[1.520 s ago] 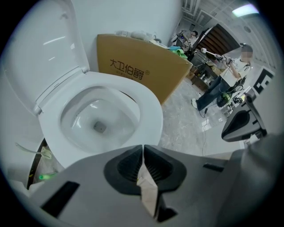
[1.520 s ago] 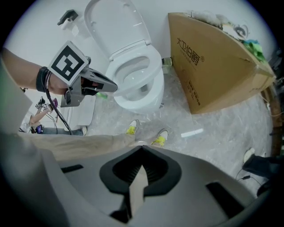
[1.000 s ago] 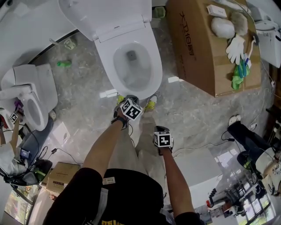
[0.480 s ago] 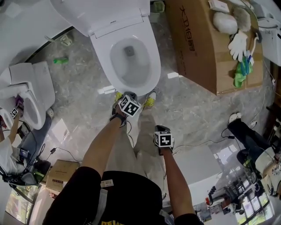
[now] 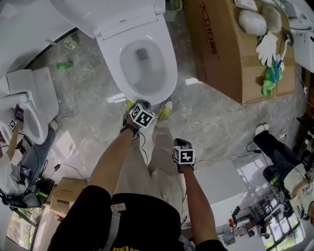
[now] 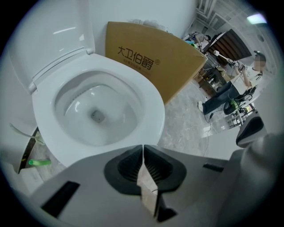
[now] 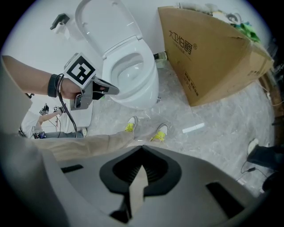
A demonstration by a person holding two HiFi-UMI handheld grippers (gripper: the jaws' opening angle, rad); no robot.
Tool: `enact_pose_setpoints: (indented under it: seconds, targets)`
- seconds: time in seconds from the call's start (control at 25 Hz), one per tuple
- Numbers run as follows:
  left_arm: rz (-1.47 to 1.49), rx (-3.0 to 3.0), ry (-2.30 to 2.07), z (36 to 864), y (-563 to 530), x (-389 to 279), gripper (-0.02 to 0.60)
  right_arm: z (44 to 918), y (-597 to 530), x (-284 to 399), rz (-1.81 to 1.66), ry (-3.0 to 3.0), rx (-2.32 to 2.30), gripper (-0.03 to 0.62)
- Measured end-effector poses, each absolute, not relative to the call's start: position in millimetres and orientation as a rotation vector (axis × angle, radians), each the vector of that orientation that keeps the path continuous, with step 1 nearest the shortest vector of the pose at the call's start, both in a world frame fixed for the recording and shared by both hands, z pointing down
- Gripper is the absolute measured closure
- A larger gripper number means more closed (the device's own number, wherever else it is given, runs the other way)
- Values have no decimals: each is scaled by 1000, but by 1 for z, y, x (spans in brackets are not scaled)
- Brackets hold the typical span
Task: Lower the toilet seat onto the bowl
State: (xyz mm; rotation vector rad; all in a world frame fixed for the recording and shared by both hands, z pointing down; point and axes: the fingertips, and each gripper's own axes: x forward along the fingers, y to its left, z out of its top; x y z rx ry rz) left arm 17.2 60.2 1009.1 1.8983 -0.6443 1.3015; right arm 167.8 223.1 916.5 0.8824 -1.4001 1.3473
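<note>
- Your left gripper has sunk a little at the front lip of the toilet since the earlier head view. Your gaze has drifted too, so the toilet now rides higher and further left. The right gripper hangs by your thigh as it did.
- Head view: the toilet seat appears to lie flat on the bowl already, with only the lid standing up behind it (I judge this from the broad white ring round the opening). That would explain why neither tool reaches for anything.
- Head view: a cardboard box stands just right of the toilet, with a white glove lying on top. Its print is sideways here and too small to read.
- Left gripper view: your jaws are pressed together with nothing between them. They aim down at the front of the ring, near it but not touching. The box side reads "大卫伯爵", followed by a registered-mark circle.
- Right gripper view: these jaws are also pressed together and empty. They look past your trouser leg and shoes toward the toilet, well apart from it (one tool is probably enough for a seat). The same four characters show on the box.
</note>
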Motion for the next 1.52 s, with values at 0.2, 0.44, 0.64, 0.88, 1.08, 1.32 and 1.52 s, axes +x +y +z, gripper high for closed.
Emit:
enact_pose_setpoints:
  seconds: [0.2, 0.44, 0.64, 0.88, 1.08, 1.32, 1.52]
  targets:
    - [1296, 1892, -652, 1013, 62, 18, 561, 918, 228, 175, 1352, -1386, 885, 602]
    - [1298, 1888, -649, 1020, 65, 21, 561, 919, 232, 174, 1362, -1387, 883, 602]
    - [1296, 1894, -646, 1025, 62, 26, 561, 922, 235, 176, 1361, -1383, 881, 602]
    - [1304, 1900, -642, 1032, 60, 28, 561, 925, 239, 180, 1367, -1376, 879, 602]
    - [1306, 1898, -654, 1037, 60, 28, 561, 928, 243, 181, 1375, -1372, 878, 602]
    - [1306, 1891, -657, 1038, 60, 28, 561, 930, 244, 177, 1376, -1377, 871, 602]
    - [1339, 1868, -647, 1034, 55, 28, 561, 932, 235, 177, 1359, -1387, 874, 602]
